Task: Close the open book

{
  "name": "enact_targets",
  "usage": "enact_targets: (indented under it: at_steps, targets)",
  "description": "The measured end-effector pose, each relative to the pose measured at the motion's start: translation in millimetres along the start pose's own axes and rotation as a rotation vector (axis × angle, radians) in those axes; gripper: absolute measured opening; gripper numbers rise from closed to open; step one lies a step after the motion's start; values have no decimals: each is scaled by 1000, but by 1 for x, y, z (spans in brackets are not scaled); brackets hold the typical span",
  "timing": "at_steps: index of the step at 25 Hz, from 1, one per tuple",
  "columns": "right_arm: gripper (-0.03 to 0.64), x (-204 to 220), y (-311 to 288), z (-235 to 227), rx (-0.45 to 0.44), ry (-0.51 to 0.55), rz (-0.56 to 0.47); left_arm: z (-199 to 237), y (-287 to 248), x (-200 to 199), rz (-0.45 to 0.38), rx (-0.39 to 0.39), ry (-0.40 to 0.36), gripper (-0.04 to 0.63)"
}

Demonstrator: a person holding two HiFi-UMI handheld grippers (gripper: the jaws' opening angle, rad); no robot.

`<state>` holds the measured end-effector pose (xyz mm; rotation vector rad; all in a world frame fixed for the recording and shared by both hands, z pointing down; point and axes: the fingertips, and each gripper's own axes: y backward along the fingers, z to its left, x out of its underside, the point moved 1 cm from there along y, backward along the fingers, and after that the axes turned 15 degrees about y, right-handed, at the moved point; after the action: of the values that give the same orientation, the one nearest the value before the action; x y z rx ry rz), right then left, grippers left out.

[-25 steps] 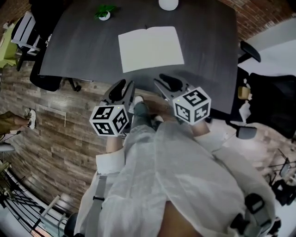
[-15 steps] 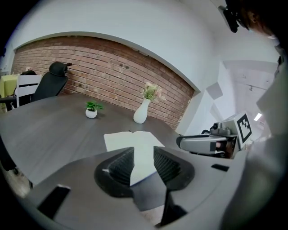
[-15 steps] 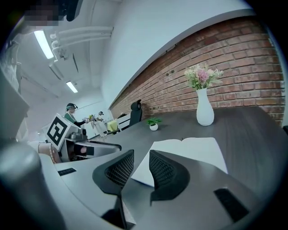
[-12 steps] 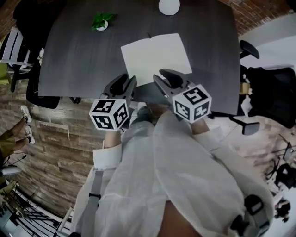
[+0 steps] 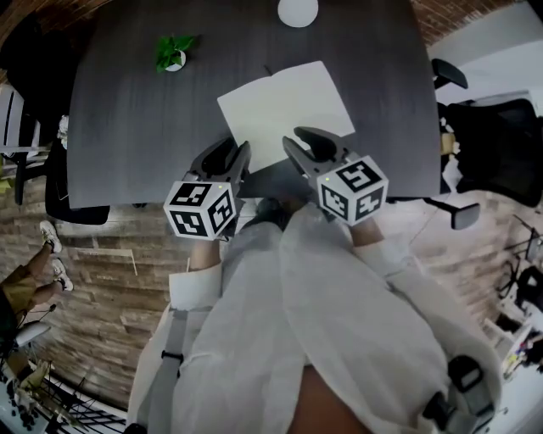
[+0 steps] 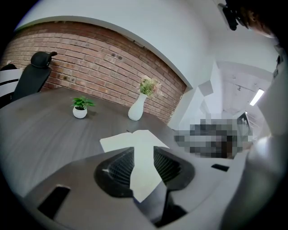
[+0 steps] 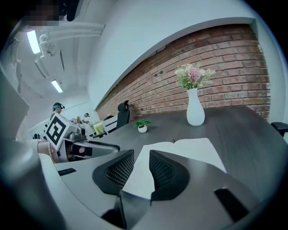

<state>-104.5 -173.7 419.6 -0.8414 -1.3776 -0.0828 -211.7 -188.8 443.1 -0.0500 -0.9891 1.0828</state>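
**Item: open book (image 5: pixel 285 110).** Lying flat with blank pages up, at the middle of the bench's (image 5: pixel 127 127) near edge, spine pointing away from the person. It is not shifting between frames and is still fully open.

**Item: left claw (image 5: pixel 230 153).** Jaws standing wide apart with nothing between them; the book is showing through the gap, untouched.

**Item: right claw (image 5: pixel 299 141).** Jaws apart by a narrower gap, also gripping nothing.

**Change:** a second ago both claws were hanging short of the bench's near edge. Now they are reaching over it, tips just beside the book's near edge, their openings unchanged.

**Reading:** the approach is finishing and the closing itself is not yet starting. One claw probably needs to catch an outer page edge and fold that half across.

**Also present:** potted plant (image 5: pixel 172 53) and white vase (image 5: pixel 298 10), sitting along the far edge.
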Motion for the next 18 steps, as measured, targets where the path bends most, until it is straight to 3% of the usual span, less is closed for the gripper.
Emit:
enact_targets:
  at_steps: [12,18]
  targets:
    - [101,15,2,-5,2,10,69,6,-15,16,44,32,53,115]
    - [101,27,6,-7,-41,56,128,10,-15,33,29,-5,123,115]
